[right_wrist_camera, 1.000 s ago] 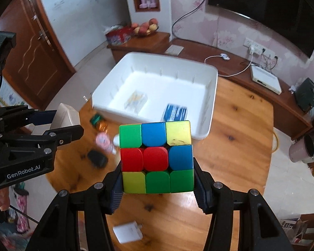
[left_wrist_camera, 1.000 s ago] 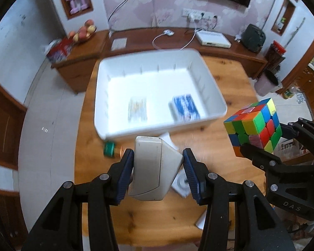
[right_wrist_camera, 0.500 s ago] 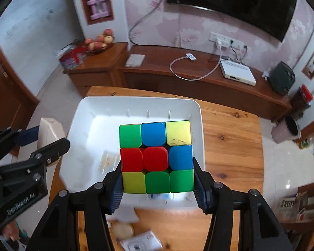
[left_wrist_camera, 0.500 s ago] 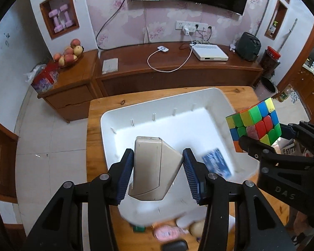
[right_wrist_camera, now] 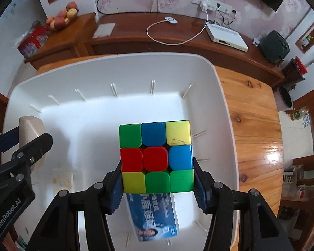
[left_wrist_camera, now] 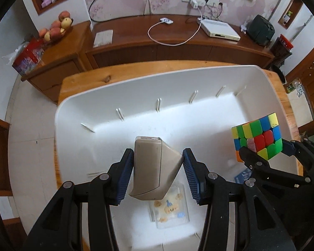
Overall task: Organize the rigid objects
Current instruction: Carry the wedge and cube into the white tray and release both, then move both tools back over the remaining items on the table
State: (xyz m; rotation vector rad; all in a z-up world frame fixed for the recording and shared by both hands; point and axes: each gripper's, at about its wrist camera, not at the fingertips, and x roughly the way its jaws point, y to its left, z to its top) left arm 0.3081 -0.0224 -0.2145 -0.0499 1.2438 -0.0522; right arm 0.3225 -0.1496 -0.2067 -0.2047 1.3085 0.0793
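My left gripper (left_wrist_camera: 158, 175) is shut on a beige plastic device (left_wrist_camera: 152, 169) and holds it above the inside of the white bin (left_wrist_camera: 136, 87). My right gripper (right_wrist_camera: 157, 186) is shut on a multicoloured puzzle cube (right_wrist_camera: 156, 156), also above the white bin (right_wrist_camera: 226, 108). The cube also shows at the right of the left wrist view (left_wrist_camera: 257, 138). The beige device shows at the left of the right wrist view (right_wrist_camera: 31, 125). A blue box (right_wrist_camera: 155, 217) and a clear flat packet (left_wrist_camera: 169, 209) lie on the bin's floor.
The bin stands on a wooden table (right_wrist_camera: 255, 125). Behind it is a long wooden cabinet (left_wrist_camera: 178, 35) with a white router box (left_wrist_camera: 219, 30), a cable and a fruit bowl (left_wrist_camera: 56, 27). Tiled floor lies to the left.
Both grippers have moved forward with their loads, from above the table's front to over the bin. The bin now fills both views. The small items in front of it are out of sight.
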